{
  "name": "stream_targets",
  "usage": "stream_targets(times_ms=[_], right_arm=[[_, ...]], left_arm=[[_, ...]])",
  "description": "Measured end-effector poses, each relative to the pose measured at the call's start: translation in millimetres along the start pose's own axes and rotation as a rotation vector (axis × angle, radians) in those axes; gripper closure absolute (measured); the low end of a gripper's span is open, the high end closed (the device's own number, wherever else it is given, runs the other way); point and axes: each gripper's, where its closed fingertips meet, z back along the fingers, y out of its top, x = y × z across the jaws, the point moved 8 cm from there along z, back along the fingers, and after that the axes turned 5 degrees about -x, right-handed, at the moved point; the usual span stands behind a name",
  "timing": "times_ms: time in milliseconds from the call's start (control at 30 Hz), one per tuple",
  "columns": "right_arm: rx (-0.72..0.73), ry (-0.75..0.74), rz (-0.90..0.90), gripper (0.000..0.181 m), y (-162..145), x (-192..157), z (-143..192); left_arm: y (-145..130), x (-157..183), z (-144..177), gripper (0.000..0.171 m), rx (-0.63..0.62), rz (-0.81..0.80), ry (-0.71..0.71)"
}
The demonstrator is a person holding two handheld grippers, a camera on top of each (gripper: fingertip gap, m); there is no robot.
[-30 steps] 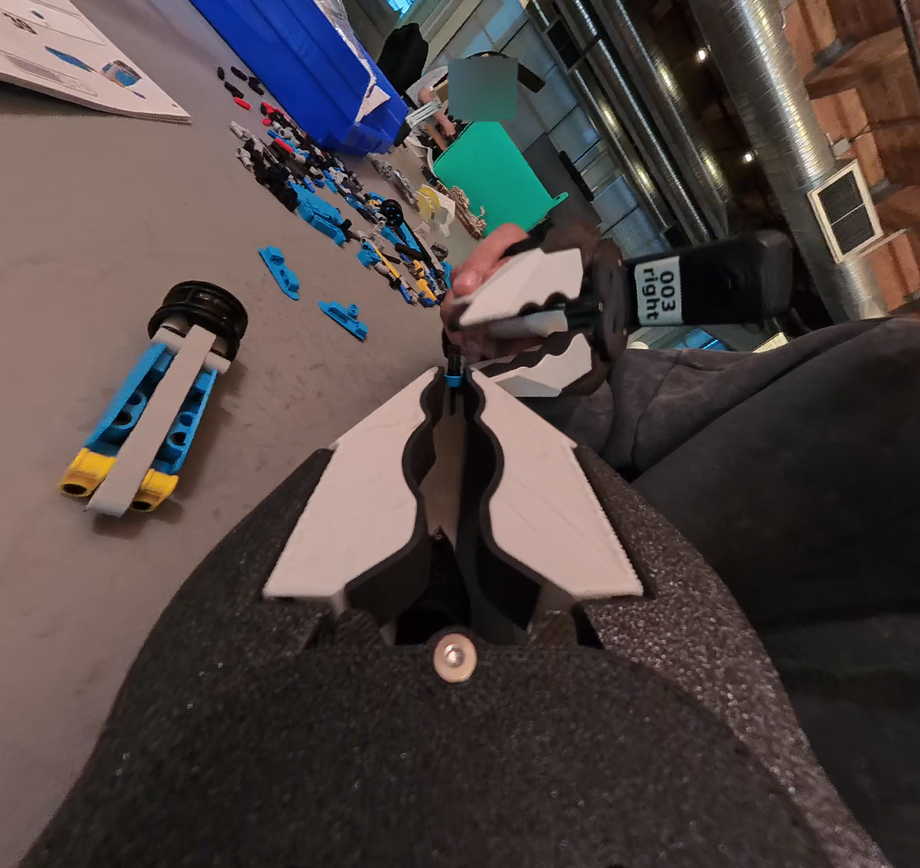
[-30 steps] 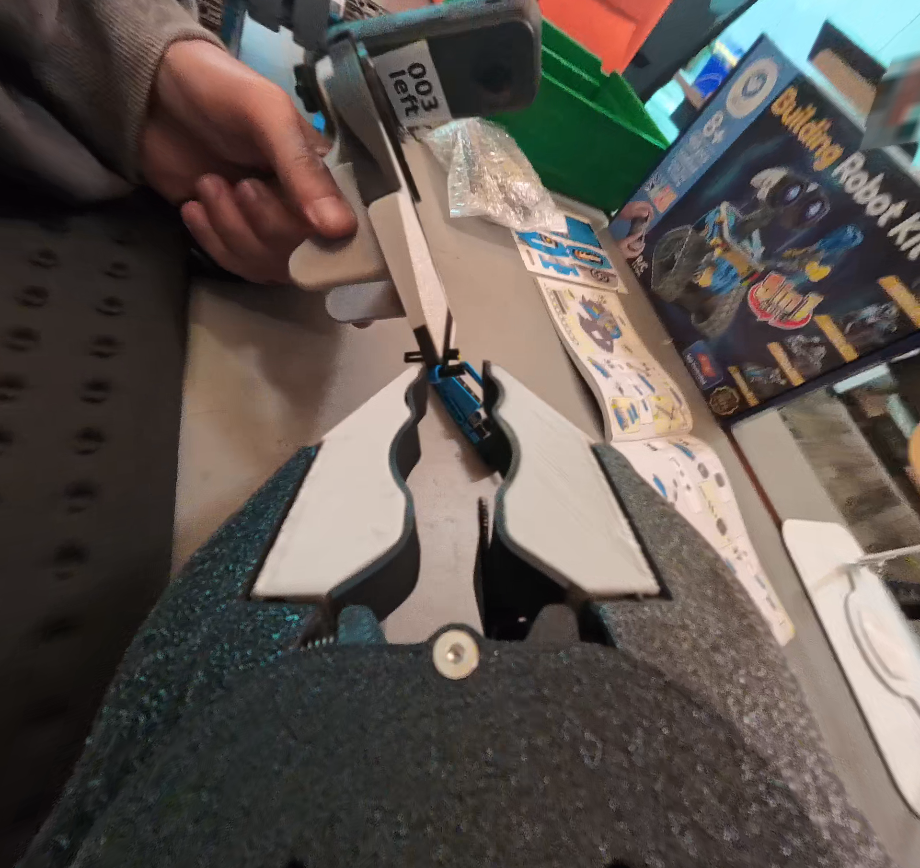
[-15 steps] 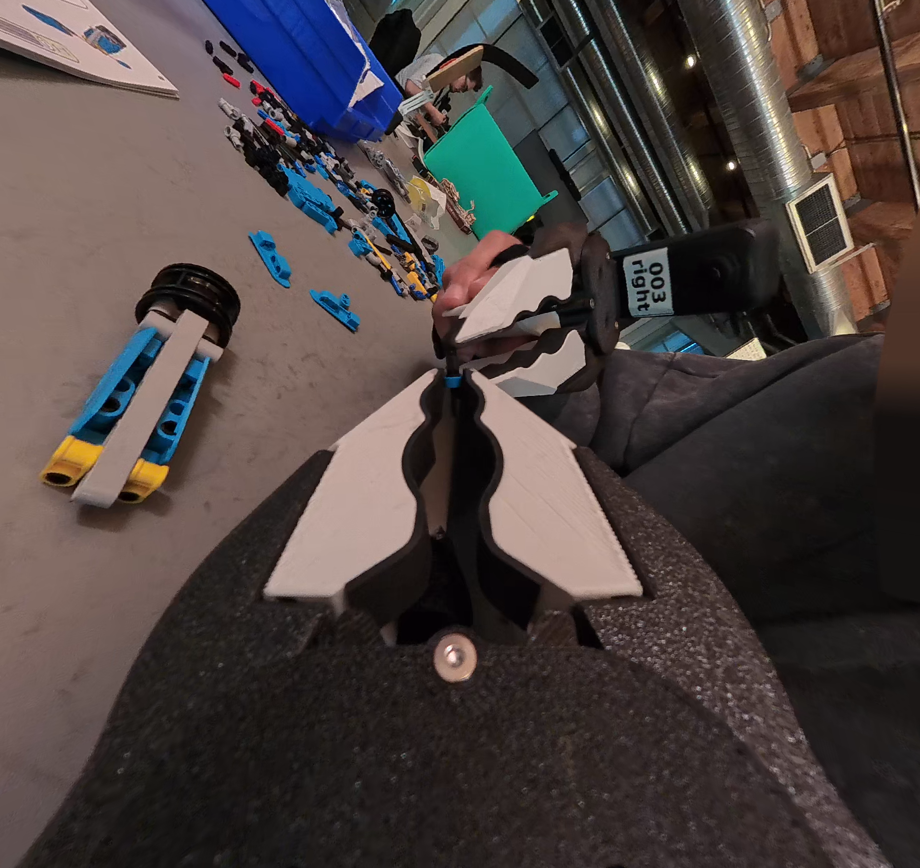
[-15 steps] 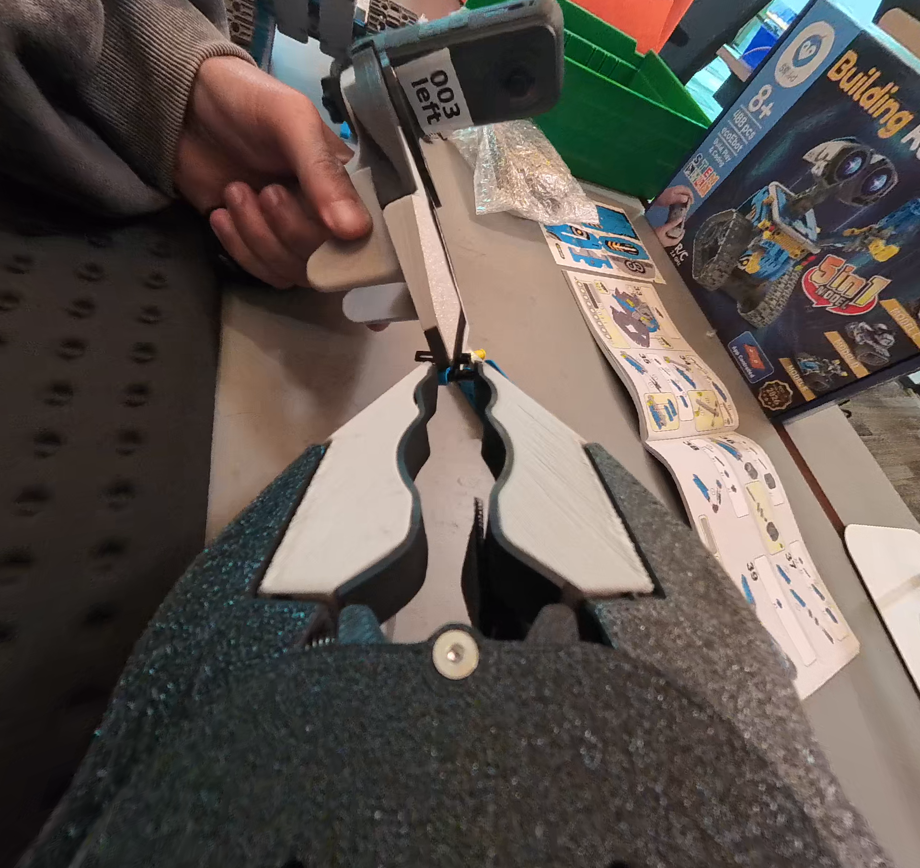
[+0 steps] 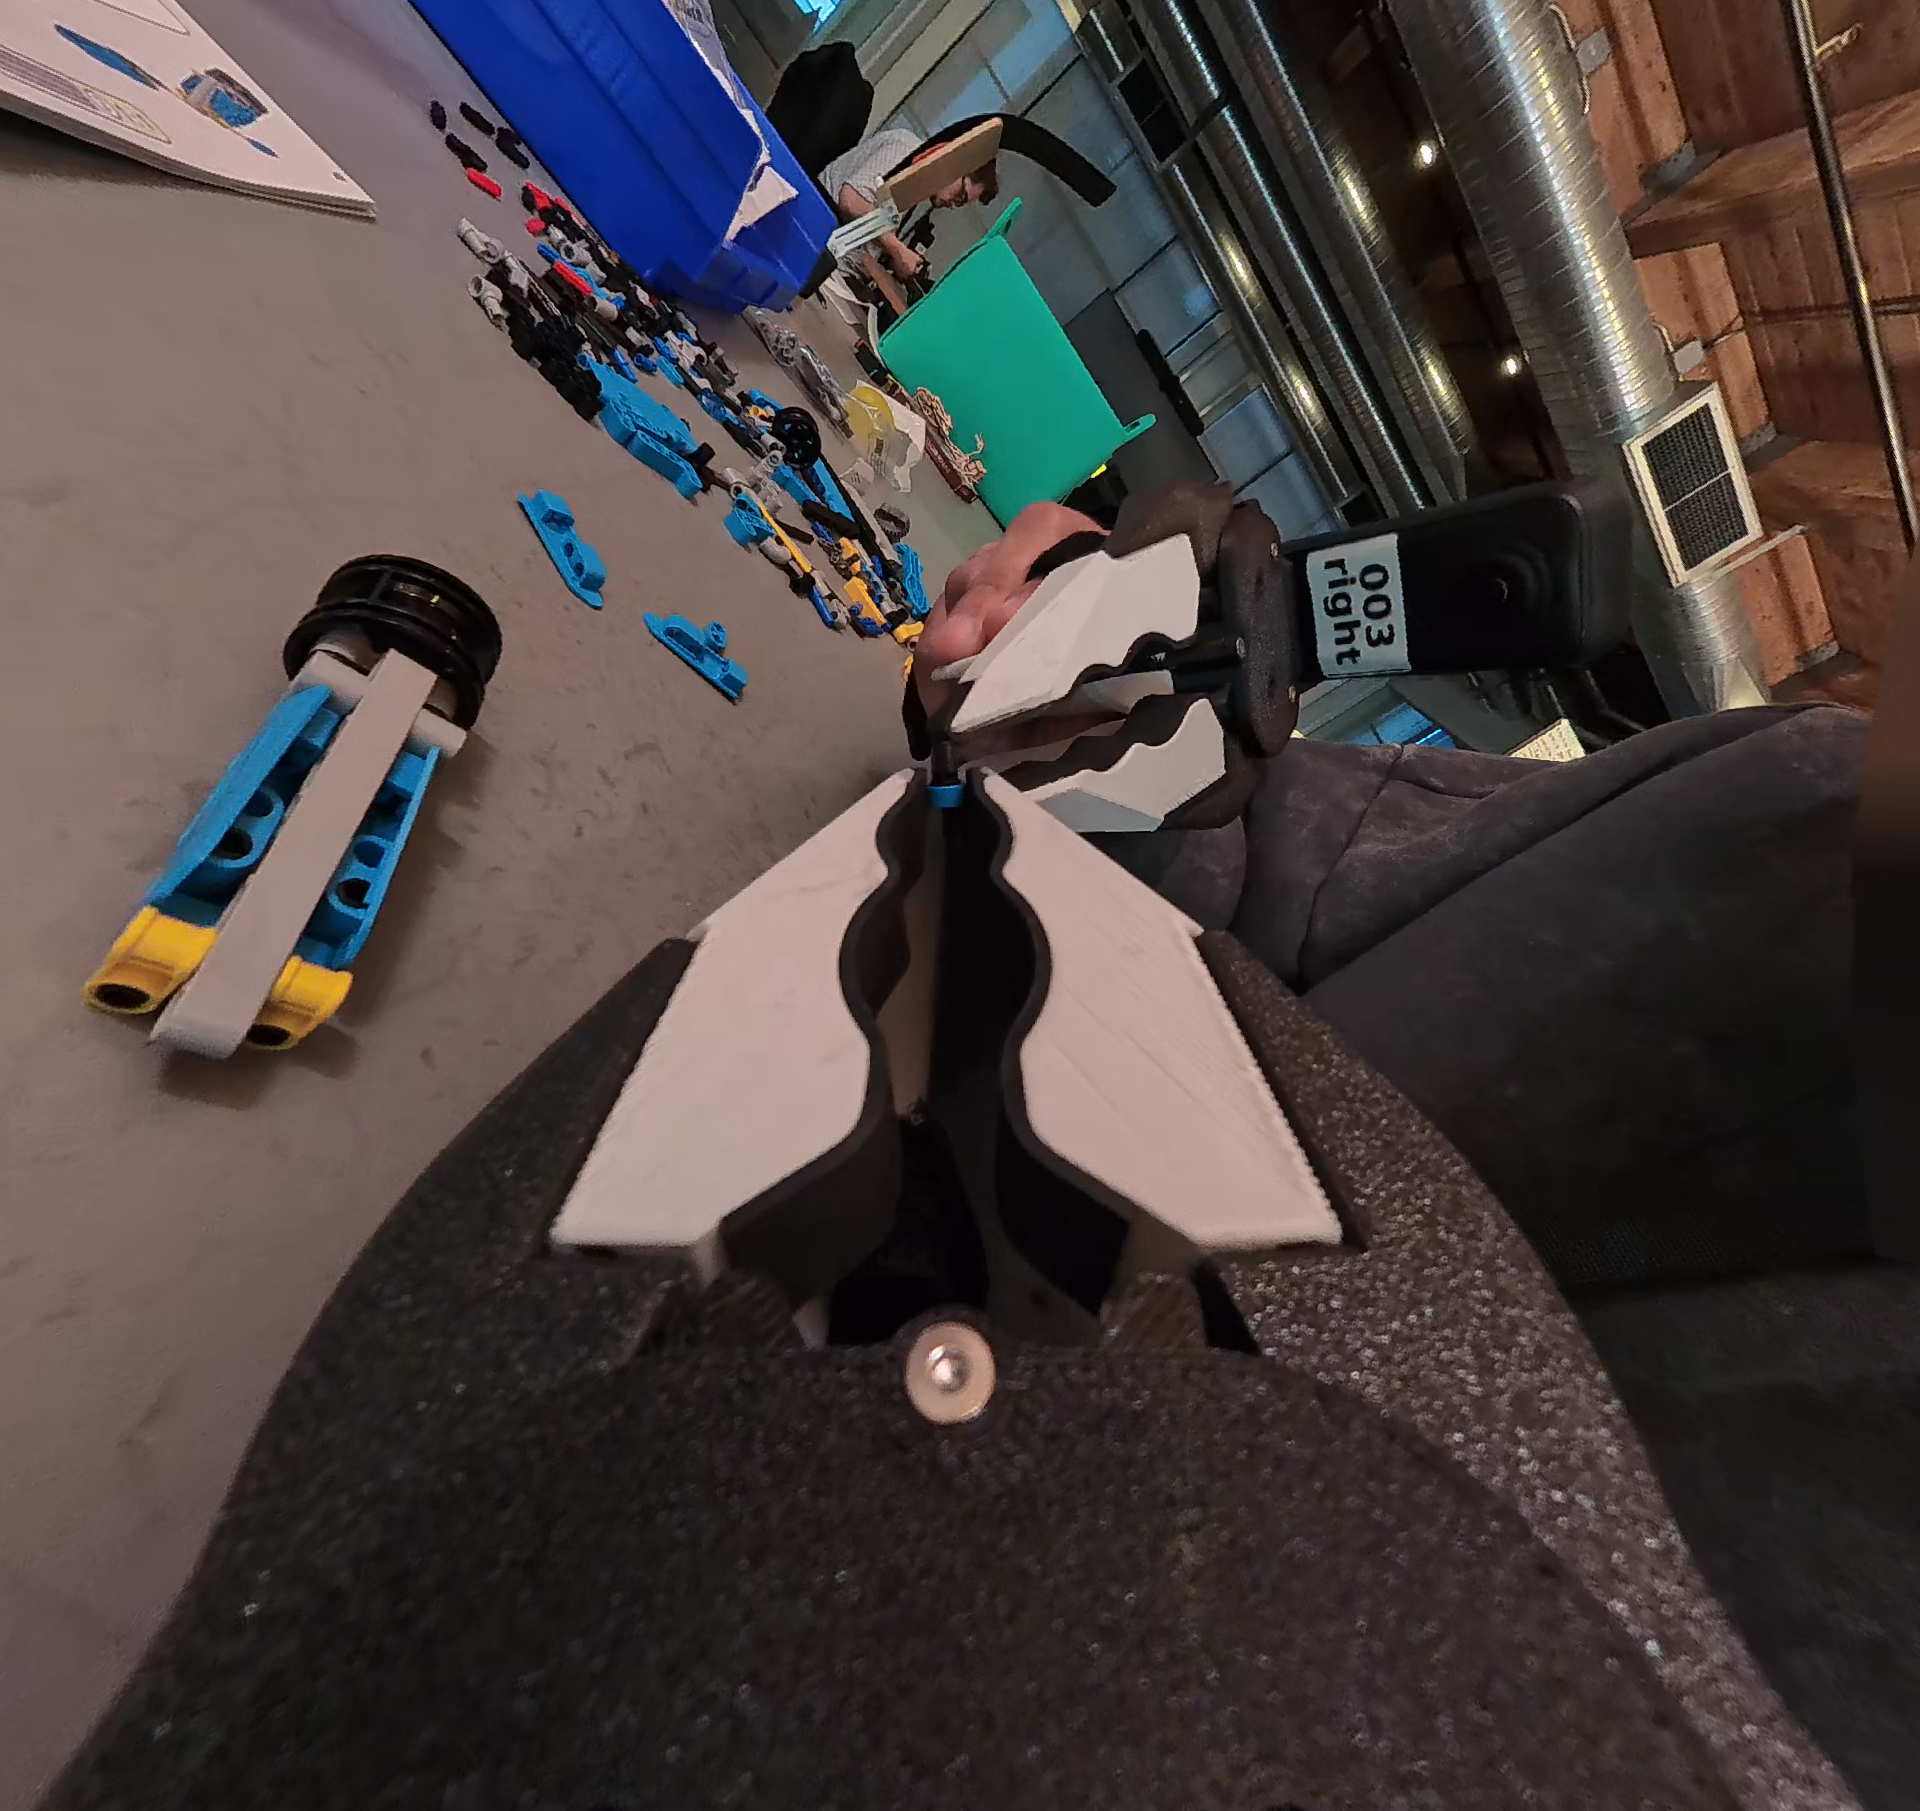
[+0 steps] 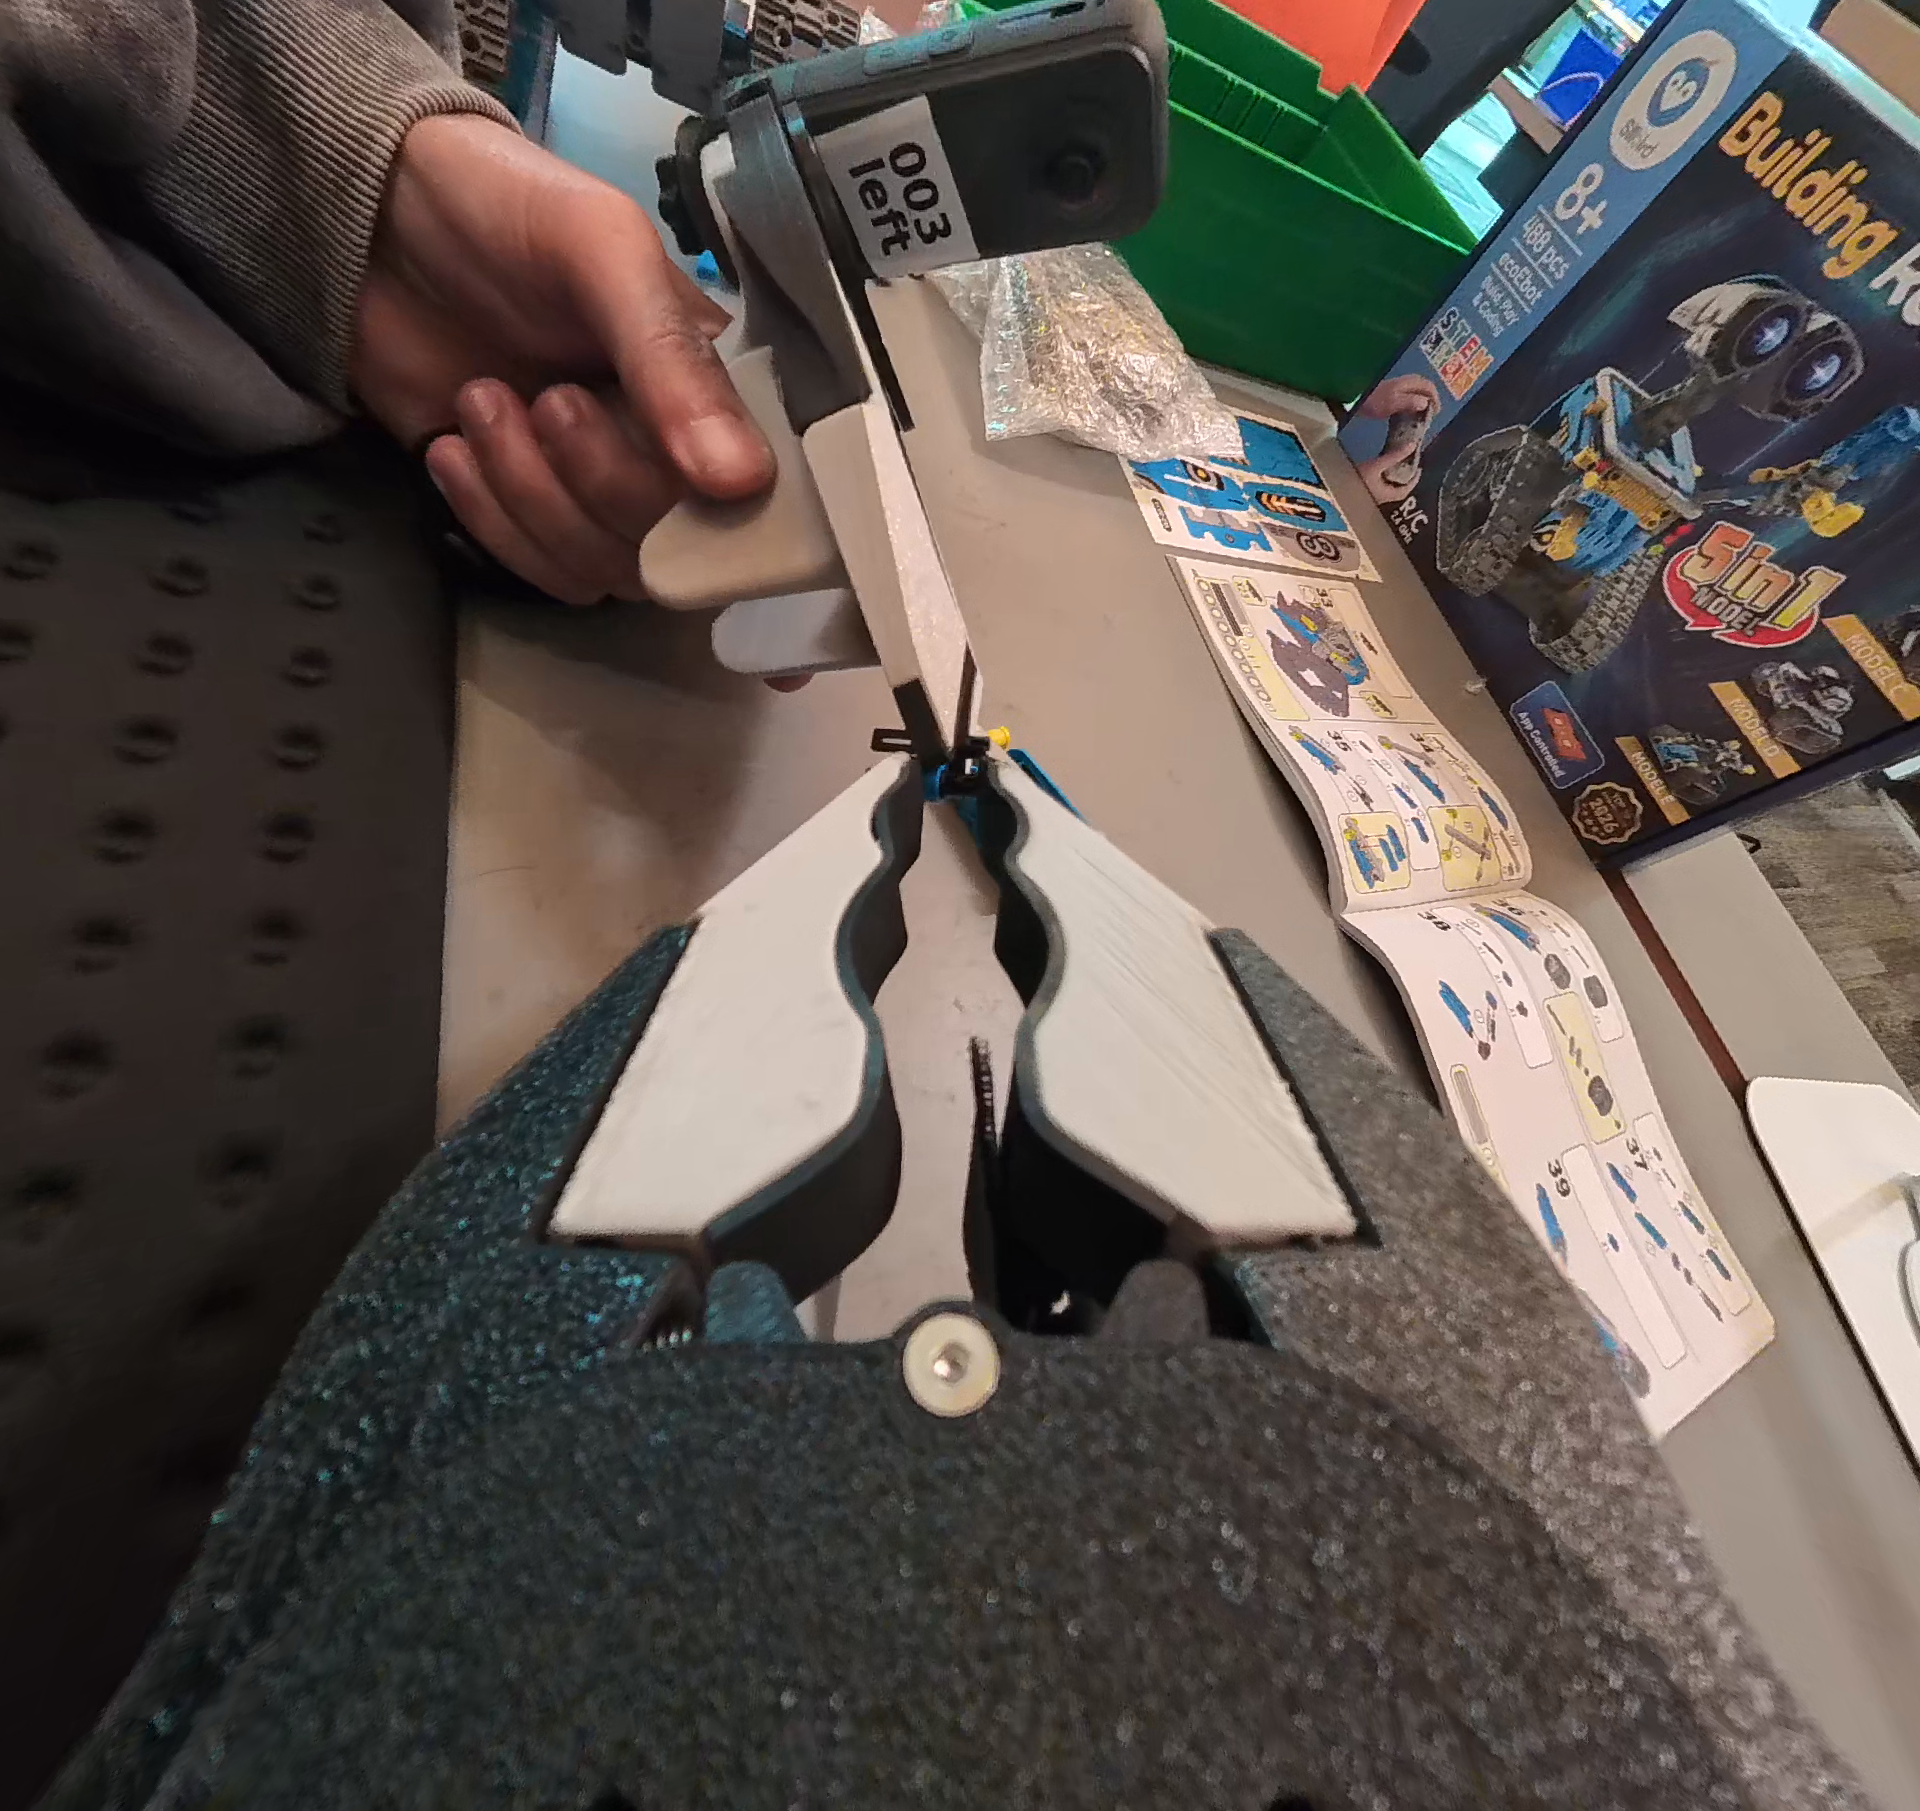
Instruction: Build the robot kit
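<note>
My left gripper is shut on a small black pin whose tip sticks out past a blue bit. My right gripper is shut on a small blue beam with a yellow pin at its far end. The two grippers meet tip to tip just above the grey table. The right gripper shows in the left wrist view, held by a hand. The left gripper shows in the right wrist view, its black pin touching the blue beam.
A blue, grey and yellow assembly with a black wheel lies at the left. Loose small parts lie before a blue bin. An open booklet, a kit box, a plastic bag and a green bin stand at the right. My two grippers' fingertips are within a few centimetres of each other.
My right gripper's jaws have narrowed on the blue beam, which has turned end-on. The two grippers have stayed tip to tip while both tilted a little.
</note>
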Motion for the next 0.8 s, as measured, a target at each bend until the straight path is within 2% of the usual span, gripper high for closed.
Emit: stream_targets(times_ms=[267, 333, 400, 500, 600, 667, 800], right_arm=[[0.033, -0.021, -0.035, 0.169, -2.9, 2.2, -3.0], [0.045, -0.011, -0.028, 0.157, -0.6, -0.4, -3.1], [0.045, 0.020, -0.038, 0.154, 0.5, -2.0, -5.0], [0.048, -0.004, -0.020, 0.164, 1.1, 0.7, -4.2], [0.048, -0.018, -0.004, 0.156, 1.6, 1.5, -3.7], [0.038, 0.007, 0.002, 0.164, -0.1, -0.7, -5.1], [0.033, 0.016, -0.004, 0.166, -1.2, -1.7, -5.9]], left_arm=[[1.7, -1.9, 0.6, 0.166, 0.025, -0.010, 0.033], [2.0, -2.4, 1.2, 0.166, 0.031, -0.011, 0.043], [1.8, -2.8, 1.1, 0.166, 0.029, -0.009, 0.047], [1.0, -2.0, -0.3, 0.165, 0.015, -0.009, 0.032], [-0.6, -1.4, -3.0, 0.165, -0.012, -0.013, 0.030], [-1.1, -1.3, -3.7, 0.165, -0.021, -0.011, 0.028], [-2.0, -1.2, -4.1, 0.166, -0.034, -0.014, 0.036]])
